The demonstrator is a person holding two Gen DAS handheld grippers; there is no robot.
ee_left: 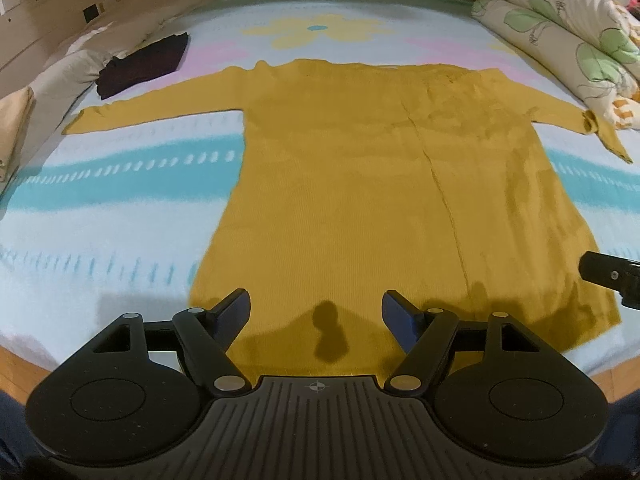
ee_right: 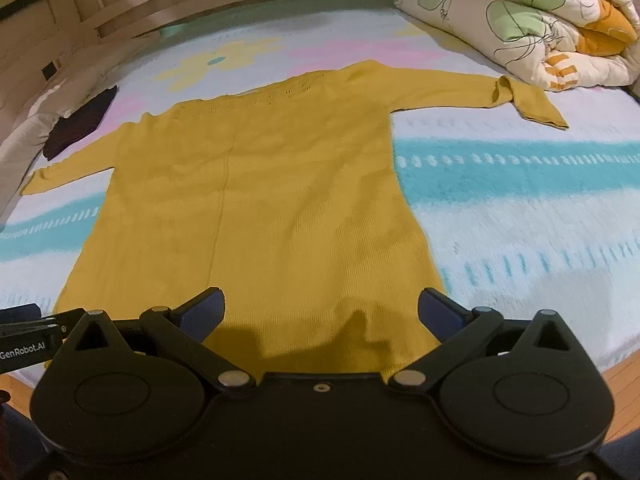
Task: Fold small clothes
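1. Lying flat on bed sheet (ee_left: 120, 208): mustard knit sweater (ee_left: 360, 184), sleeves spread toward nine and three o'clock, right cuff folded back.
2. Hovering over hem at six o'clock: left gripper (ee_left: 316, 320), right gripper (ee_right: 320, 312), both spread wide, gripping nothing.
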